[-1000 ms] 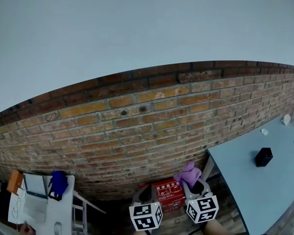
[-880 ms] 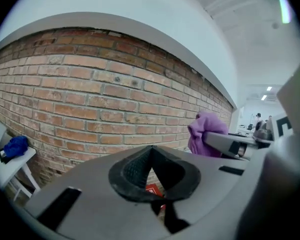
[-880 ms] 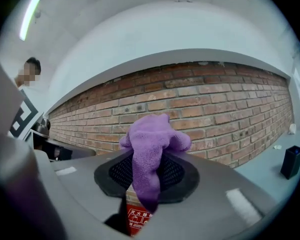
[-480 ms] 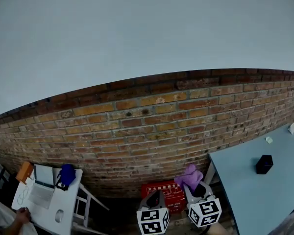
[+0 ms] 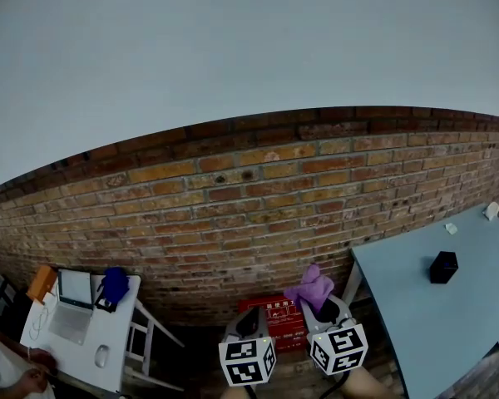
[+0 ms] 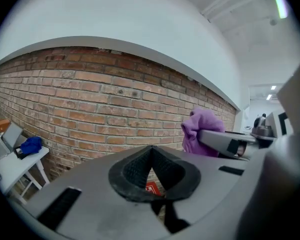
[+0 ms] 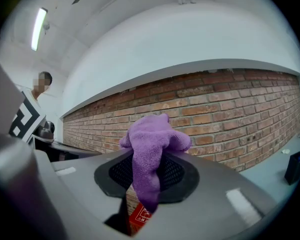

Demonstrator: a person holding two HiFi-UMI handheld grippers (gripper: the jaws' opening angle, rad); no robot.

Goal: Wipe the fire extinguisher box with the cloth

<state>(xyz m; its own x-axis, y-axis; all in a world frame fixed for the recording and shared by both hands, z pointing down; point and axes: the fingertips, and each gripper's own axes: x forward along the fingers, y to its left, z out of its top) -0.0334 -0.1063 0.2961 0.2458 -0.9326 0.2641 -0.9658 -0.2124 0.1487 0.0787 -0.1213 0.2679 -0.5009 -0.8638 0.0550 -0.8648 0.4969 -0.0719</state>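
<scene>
We pinch purple cloth (image 7: 152, 144) in right gripper (image 7: 149, 171); left gripper (image 6: 151, 171) jaws pressed together, empty. Red fire extinguisher box (image 5: 279, 321) at 6 o'clock, below grippers. We lower, press cloth flat, sweep evenly.

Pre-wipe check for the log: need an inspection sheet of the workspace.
Surface: red box low against the brick wall.
Job's things: purple cloth, bunched, hanging through the right claw.
Clutter: nothing seen by the red box.
Grippers: left claw shut, empty; right claw shut on cloth.
Cables: nothing seen.
Surroundings: grey table at right with a black block; white table at left with a laptop; a person's hand beside it.
</scene>
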